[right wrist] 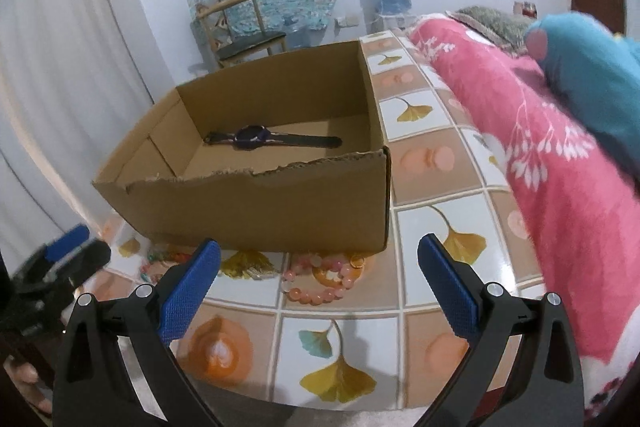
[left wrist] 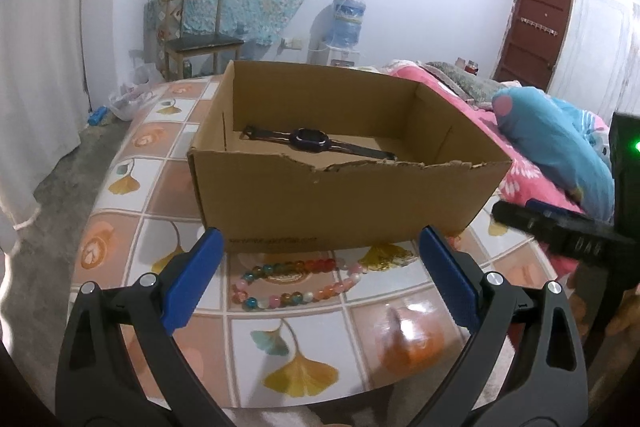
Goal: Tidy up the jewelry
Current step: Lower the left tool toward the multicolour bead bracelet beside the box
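On the tiled tabletop with ginkgo-leaf and peach squares point(left wrist: 132, 183), an open brown cardboard box point(left wrist: 340, 199) with a torn near rim is set back from the near edge. Inside it, on the floor of the box, a dark wristwatch with a purple-rimmed face point(left wrist: 312, 141) is laid flat. Between the box's near wall and the table's near edge, a multicoloured glass-bead bracelet point(left wrist: 296, 283) is seen lying close to the wall, and further toward the right-hand edge a pink and peach bead bracelet point(right wrist: 320, 279) lies with a small gold ring point(right wrist: 357, 261) just beside it.

The left gripper point(left wrist: 320, 279), with blue pads on black arms, is held wide open over the multicoloured bracelet and nothing is gripped. The right gripper point(right wrist: 318, 285) is likewise spread wide and empty above the pink bracelet.

A loose bead loop could be caught by only one strand, judged likely to slip or drag when lifted. The box wall stands so close that a far pad could be knocked against it, shoving the box. The small ring could be swept off unnoticed if the pink beads are pinched carelessly.

The ring and the pink bracelet's full loop are shown only in the right wrist view; only its end is glimpsed in the left view. The multicoloured bracelet is shown whole only in the left wrist view.
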Demonstrator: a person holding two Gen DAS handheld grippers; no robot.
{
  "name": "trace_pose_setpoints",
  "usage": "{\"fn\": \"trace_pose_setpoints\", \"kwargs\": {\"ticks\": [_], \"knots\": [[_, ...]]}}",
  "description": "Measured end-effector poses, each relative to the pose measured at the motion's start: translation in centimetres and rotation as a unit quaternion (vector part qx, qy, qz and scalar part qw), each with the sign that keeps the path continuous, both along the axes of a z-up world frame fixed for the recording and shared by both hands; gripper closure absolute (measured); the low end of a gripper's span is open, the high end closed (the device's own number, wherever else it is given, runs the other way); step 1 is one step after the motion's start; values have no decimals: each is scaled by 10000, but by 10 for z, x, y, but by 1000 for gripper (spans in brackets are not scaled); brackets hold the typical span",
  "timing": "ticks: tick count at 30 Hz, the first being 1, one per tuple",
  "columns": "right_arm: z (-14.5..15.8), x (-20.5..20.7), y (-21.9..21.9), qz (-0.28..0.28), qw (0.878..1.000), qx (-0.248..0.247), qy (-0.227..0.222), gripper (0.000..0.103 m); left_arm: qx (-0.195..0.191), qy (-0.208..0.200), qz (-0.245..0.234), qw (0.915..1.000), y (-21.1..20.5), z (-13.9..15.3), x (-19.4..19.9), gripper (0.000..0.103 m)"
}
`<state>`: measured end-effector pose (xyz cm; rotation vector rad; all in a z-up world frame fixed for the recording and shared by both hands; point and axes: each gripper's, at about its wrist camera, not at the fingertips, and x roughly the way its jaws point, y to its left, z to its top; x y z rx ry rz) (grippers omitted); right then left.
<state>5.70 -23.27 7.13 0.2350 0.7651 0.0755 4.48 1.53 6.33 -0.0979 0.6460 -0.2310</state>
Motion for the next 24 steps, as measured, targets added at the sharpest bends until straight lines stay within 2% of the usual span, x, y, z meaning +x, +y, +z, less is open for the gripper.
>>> {"fn": "trace_pose_setpoints", "kwargs": {"ticks": [3,7,13,16,20,24], "knots": [[2,-2,-12,-184,9991,293,-225,7,-84,57,-61,9999,6,-6,0,8],[1,-3,-25,-395,9982,336,-312,7,-509,302,-178,9981,24,-19,0,8],[-8,-3,-24,-304,9980,547,-38,7,-703,613,-376,9949,51,-38,-1,8],[-14,-8,-10,-167,9980,611,72,7,-546,588,-378,9961,58,-40,-5,8],[-21,-12,14,108,9980,593,187,7,49,409,-232,9989,57,-37,-9,8],[-18,-11,42,489,9976,487,105,11,351,463,-78,9983,53,-44,-1,9]]}}
